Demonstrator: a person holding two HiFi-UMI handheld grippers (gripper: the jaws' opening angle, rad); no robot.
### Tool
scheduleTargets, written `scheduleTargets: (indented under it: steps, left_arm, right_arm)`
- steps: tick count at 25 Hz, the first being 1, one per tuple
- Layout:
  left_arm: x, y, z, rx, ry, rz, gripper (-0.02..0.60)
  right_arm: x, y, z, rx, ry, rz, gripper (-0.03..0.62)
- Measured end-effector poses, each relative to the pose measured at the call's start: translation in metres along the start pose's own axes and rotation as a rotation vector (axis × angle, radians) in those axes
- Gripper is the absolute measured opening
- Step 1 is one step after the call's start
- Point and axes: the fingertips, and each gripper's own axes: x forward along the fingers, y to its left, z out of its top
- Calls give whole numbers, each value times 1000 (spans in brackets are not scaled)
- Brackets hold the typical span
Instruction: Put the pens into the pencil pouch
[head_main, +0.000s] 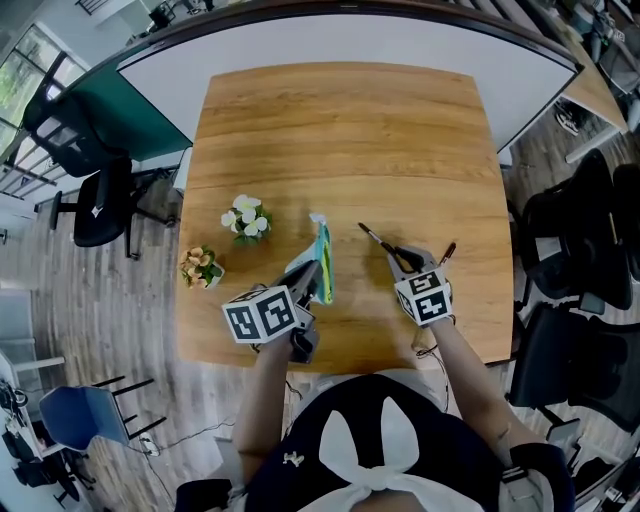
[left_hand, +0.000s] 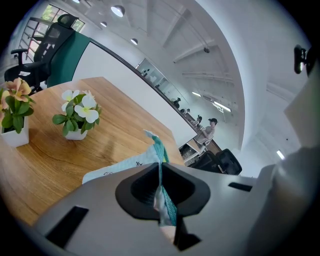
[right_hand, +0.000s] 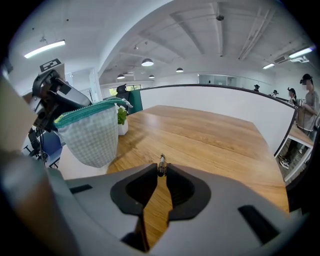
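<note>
One pencil pouch, checked with a teal zip edge, hangs clenched in the left gripper's fingers; its inside cannot be seen. Just right of the pouch, the right gripper's fingers grasp one pen, and a second pen lies farther right on the worktop. Two flower pots stand left of the pouch, one white-flowered, one orange-flowered.

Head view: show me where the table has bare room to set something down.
The table's whole far half is bare, from the white flowers and pen out to the far edge. The near strip is crowded: orange flowers, pouch, left claw, right claw.
</note>
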Motion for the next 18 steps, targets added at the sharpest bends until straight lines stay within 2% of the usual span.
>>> scheduleTargets:
  steps: [6,18]
  left_arm:
    - [-5,3,-10,-2,13,6,37]
    - [-10,-3,-18,5,9,1,37]
  right_arm:
    - [-29,7,0,55,-47,-4,63]
    - [-69,6,9,81,-123,-24,61]
